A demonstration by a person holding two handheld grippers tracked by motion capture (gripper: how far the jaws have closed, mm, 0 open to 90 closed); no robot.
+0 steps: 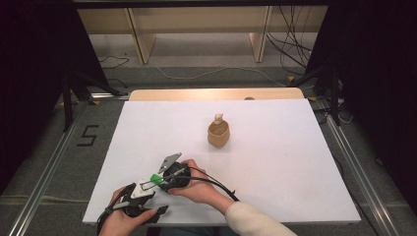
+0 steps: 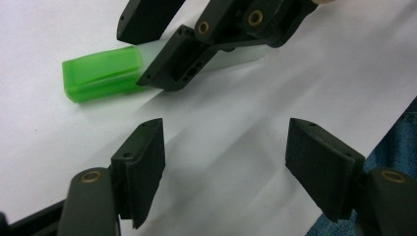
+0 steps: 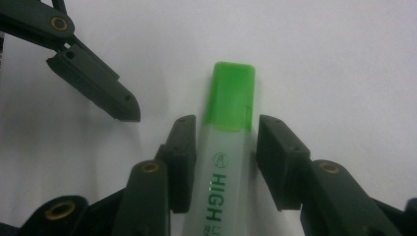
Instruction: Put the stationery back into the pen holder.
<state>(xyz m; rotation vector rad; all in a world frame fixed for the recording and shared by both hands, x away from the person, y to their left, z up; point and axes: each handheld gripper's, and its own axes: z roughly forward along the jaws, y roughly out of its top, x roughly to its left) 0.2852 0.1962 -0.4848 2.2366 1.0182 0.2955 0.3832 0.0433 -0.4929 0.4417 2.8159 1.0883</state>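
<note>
Highlighter [image 3: 223, 147]: white barrel, green cap [image 3: 232, 96]; lying flat on the white table [image 1: 275, 162] at the near left edge, close to the person.

Right gripper [image 3: 223, 142]: jaws set either side of the barrel just behind the cap, close against it; whether the barrel is actually clamped cannot be told.

Left gripper [image 2: 223, 164]: jaws spread wide, nothing between them, poised just beside the cap.

Pouch [image 1: 218, 132]: tan, upright, well apart at mid-table.

Step judged in hand: uncapping. The barrel is best gripped firmly first; the left jaws should then be closed squarely on the cap alone, and it should be pulled straight along the barrel, without twisting.
</note>
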